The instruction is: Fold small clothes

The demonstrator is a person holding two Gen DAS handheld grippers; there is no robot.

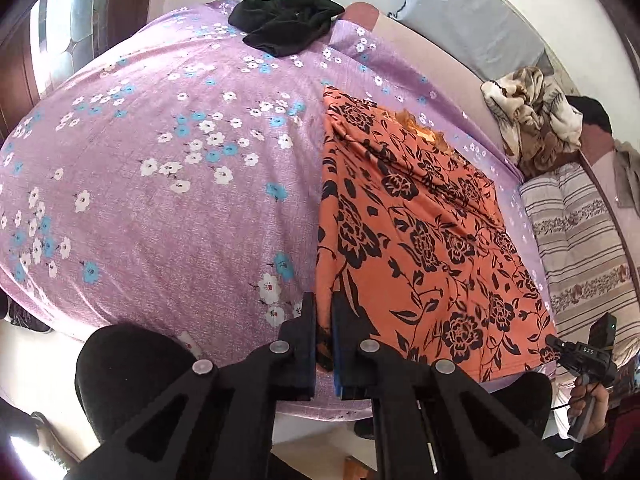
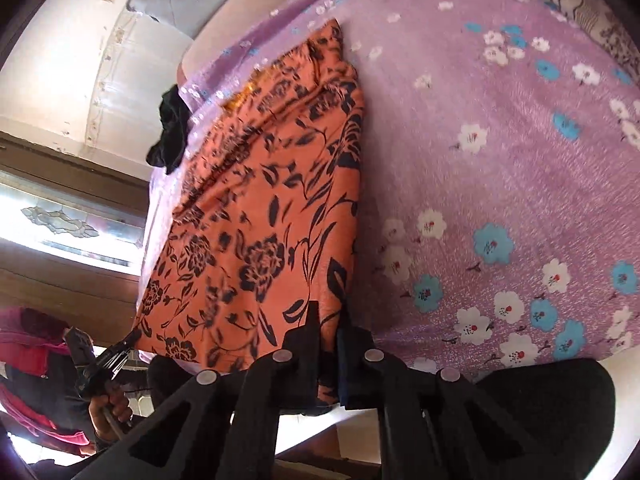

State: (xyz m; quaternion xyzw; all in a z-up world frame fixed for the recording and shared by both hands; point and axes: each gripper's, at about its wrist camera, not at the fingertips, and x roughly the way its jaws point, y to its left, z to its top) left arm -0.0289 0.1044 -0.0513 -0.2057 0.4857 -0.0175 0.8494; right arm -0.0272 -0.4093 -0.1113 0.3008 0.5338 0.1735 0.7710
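Observation:
An orange garment (image 1: 420, 220) with a black flower print lies spread flat on the purple flowered bedsheet (image 1: 160, 160). My left gripper (image 1: 324, 312) is shut on its near left corner. My right gripper (image 2: 328, 316) is shut on the near right corner of the same garment (image 2: 260, 208). The right gripper also shows in the left wrist view (image 1: 560, 350) at the garment's corner, and the left gripper shows in the right wrist view (image 2: 130, 338). Both corners are held at the bed's near edge.
A black garment (image 1: 286, 24) lies crumpled at the far side of the bed, also in the right wrist view (image 2: 170, 136). A brown and cream blanket (image 1: 532, 120) and a striped mattress (image 1: 580, 240) lie to the right. A window (image 1: 60, 40) is at the far left.

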